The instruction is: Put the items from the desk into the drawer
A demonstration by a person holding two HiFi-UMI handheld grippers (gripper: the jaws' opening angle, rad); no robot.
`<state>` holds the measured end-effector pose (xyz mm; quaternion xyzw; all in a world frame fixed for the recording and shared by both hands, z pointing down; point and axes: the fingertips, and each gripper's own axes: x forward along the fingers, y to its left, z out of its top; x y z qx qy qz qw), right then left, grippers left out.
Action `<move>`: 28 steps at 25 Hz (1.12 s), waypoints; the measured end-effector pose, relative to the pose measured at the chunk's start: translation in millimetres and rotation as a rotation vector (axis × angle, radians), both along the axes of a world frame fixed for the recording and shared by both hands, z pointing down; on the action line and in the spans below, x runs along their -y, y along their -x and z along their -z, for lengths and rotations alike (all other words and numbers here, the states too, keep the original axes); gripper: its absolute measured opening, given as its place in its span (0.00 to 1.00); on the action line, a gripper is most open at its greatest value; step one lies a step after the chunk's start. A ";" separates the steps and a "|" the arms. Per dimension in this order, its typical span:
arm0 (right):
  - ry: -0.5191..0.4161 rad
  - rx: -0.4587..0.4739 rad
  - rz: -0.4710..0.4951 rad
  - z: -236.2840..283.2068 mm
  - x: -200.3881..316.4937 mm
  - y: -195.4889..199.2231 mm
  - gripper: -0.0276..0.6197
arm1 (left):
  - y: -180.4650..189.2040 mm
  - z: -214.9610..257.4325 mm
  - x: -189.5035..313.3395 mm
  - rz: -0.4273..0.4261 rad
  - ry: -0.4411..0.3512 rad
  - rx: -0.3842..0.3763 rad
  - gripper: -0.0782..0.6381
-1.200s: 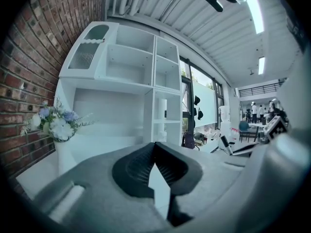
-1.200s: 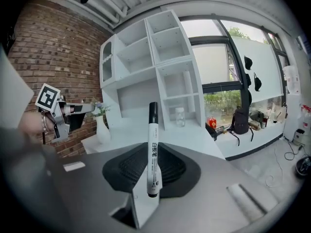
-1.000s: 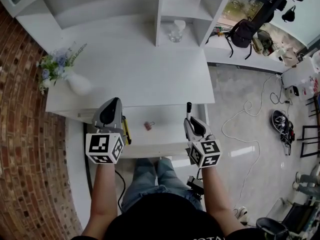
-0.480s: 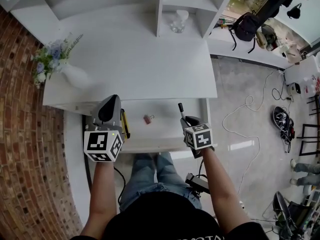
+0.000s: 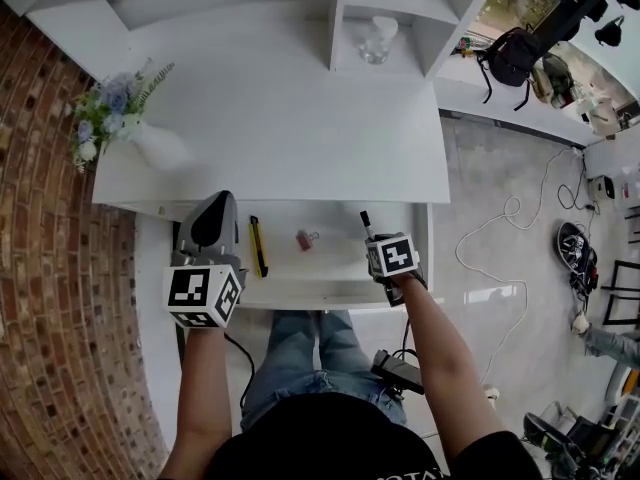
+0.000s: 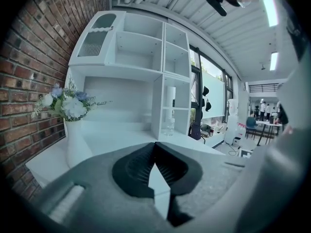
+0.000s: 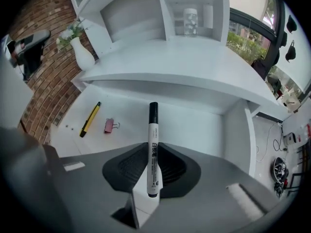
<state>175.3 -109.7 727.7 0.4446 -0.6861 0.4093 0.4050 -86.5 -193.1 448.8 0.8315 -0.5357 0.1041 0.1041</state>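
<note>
Gripping the marker point(image 7: 153, 130) lengthwise, R tool point(image 7: 153, 153) has its jaws nearly together, pads pressed on the white barrel. The black cap sticks out past the tips. In head view R tool sits over the open drawer point(image 5: 330, 230), near its right wall, angled steeply down, cap end twd the drawer's back. Can't tell if the marker touches the drawer floor.

L tool point(image 6: 155, 148): jaws shut tip to tip, nothing btwn them. It's at the drawer's front-left corner, roughly level, aimed twd the surface point(image 5: 280, 138).

Inside the drawer, a yellow cutter point(image 5: 257, 245) lies along the left side, just beside L tool. A pink binder clip point(image 5: 305, 239) lies near the middle, apart from both cutter & marker.

The surface carries a white vase point(image 5: 160, 150) w/ flowers point(image 5: 105, 118) at its left edge. The shelf unit point(image 5: 335, 18) at the surface's back edge has a glass jar point(image 5: 375, 43) in one lower compartment.
</note>
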 end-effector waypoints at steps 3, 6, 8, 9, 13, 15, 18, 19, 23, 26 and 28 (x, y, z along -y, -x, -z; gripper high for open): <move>0.030 -0.017 -0.010 -18.9 2.4 -3.0 0.17 | 2.2 -0.7 2.8 0.009 0.004 0.000 0.11; 0.044 0.037 -0.005 -34.2 6.0 10.2 0.17 | 2.2 1.0 4.2 0.014 0.005 0.013 0.11; 0.076 -0.012 -0.012 -44.4 2.4 1.0 0.17 | 2.5 2.7 4.1 0.018 0.004 0.024 0.11; 0.103 -0.092 -0.018 -48.8 -2.4 -14.9 0.17 | 3.1 3.3 4.0 0.022 0.003 0.026 0.11; 0.118 -0.141 -0.036 -58.6 -6.3 -25.8 0.17 | 8.4 1.7 3.6 0.042 0.004 0.015 0.11; 0.084 0.015 -0.039 -59.6 1.4 4.8 0.17 | 12.0 -1.1 2.6 0.045 0.013 0.031 0.11; 0.098 -0.060 -0.054 -58.4 -2.1 -8.7 0.17 | 12.0 -2.6 2.1 0.047 0.019 0.035 0.11; 0.115 -0.148 -0.058 -57.5 -6.3 -25.5 0.17 | 11.1 -2.8 2.0 0.049 0.016 0.023 0.11; 0.105 -0.015 -0.051 -58.9 -4.0 0.1 0.22 | 12.5 -0.7 2.1 0.044 0.011 0.023 0.11; 0.118 0.058 -0.056 -52.6 -7.9 8.5 0.51 | 14.5 2.7 3.4 0.040 0.009 0.030 0.11; 0.108 0.068 -0.062 -43.7 -8.7 7.0 0.67 | 14.0 5.7 4.6 0.043 0.002 0.009 0.11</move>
